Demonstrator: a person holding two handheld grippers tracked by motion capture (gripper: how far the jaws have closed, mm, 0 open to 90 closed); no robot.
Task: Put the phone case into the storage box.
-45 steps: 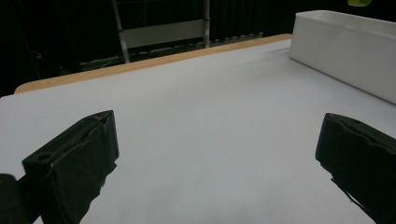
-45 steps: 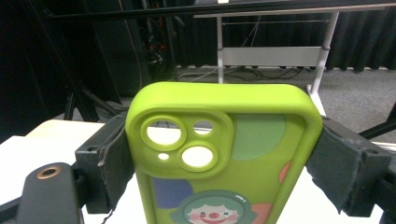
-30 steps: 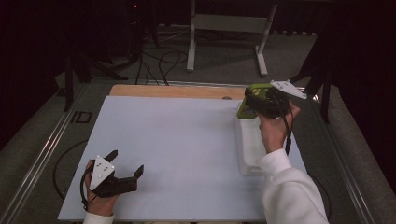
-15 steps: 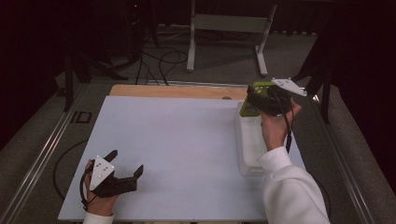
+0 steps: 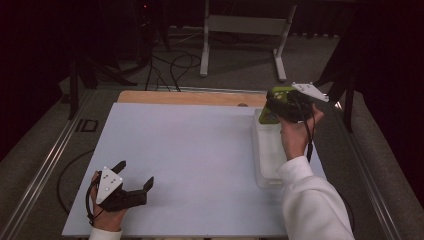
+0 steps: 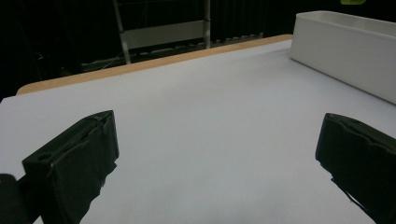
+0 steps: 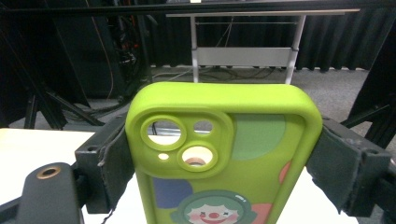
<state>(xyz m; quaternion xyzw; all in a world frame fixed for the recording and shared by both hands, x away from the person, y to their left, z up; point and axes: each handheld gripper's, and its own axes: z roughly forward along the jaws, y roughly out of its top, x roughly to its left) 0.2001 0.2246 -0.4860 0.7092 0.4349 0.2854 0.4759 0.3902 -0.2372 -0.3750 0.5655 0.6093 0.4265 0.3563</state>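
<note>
1. Two grippers in play. Right gripper point(image 5: 278, 107) is up at approx 2 o'clock of the table point(image 5: 200, 150), clamped on a lime-green phone case point(image 5: 272, 105).
2. Change vs the earlier high-view shots: right hand point(image 5: 295, 132) has drifted slightly toward 3 o'clock and a touch lower; case now hangs over the far end of the white tray point(image 5: 267, 160), w/ no contact I can see.
3. Right gripper view: jaws squeeze the phone case point(image 7: 224, 158) by its two long edges, camera cut-outs near the top, clown print lower down. Grip looks square, no tilt visible.
4. Left gripper point(image 5: 134, 186) hasn't budged: resting at approx 7 o'clock, jaws wide apart, nothing between them. Left gripper view shows bare table point(image 6: 196, 116) ahead and tray point(image 6: 345, 51) off at 2 o'clock.
5. Meaning, as I judge it: the carry is nearly done and the case is lining up w/ the tray. Likely next = lower it in and release, but can't be sure.
6. Risk: case edge could catch the tray's far rim on the way down.
</note>
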